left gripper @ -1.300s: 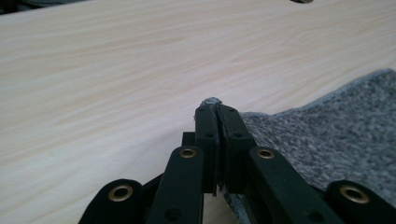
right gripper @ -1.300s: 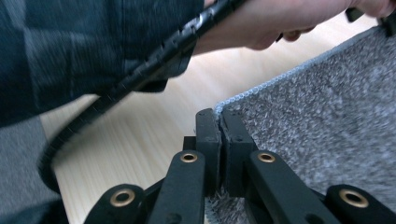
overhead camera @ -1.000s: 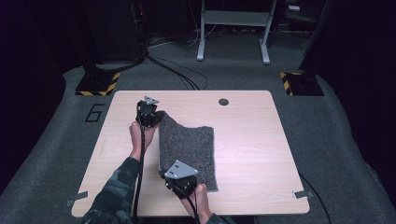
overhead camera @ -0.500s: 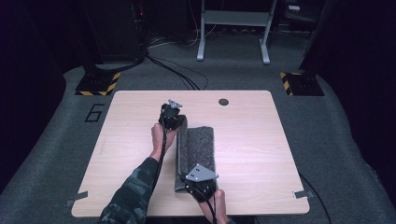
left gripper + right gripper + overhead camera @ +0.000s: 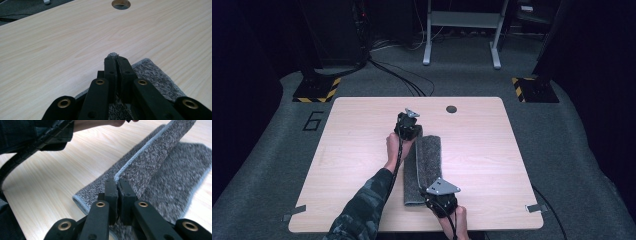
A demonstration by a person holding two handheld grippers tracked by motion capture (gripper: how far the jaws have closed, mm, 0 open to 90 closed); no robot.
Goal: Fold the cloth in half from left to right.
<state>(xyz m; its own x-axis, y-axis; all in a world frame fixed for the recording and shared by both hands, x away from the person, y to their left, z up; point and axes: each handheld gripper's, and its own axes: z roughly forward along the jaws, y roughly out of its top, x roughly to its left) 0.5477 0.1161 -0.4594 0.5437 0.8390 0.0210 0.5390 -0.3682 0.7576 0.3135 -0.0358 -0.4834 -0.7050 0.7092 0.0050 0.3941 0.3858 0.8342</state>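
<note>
High view: one wooden bench (image 5: 492, 150) is seen, with one round cable hole (image 5: 451, 108) near its far edge. One grey carpet mat (image 5: 428, 160) lies at the bench's middle, folded lengthwise into a narrow strip. Two hand-held grippers are counted: the left hand-held gripper (image 5: 408, 127) at the mat's far end, the right hand-held gripper (image 5: 441, 197) at its near end. Two forearms are seen entering from the bottom, the left in a camouflage sleeve (image 5: 362, 210). One floor marking "6" (image 5: 313, 121) and two yellow-black striped bases (image 5: 317, 90) are noted on the floor.

Left gripper view: the left hand-held gripper (image 5: 116, 58) is seen pressed together, a tuft of mat (image 5: 155, 75) edge pinched at its tips. The hole (image 5: 121, 3) is seen beyond.

Right gripper view: the right hand-held gripper (image 5: 117, 181) is seen closed on the bound edge of the mat (image 5: 160, 165); that edge is held lifted above the lower layer, which lies flat on the bench (image 5: 50, 190). The other forearm's sleeve (image 5: 32, 132) and one cable (image 5: 15, 162) are seen at upper left.
</note>
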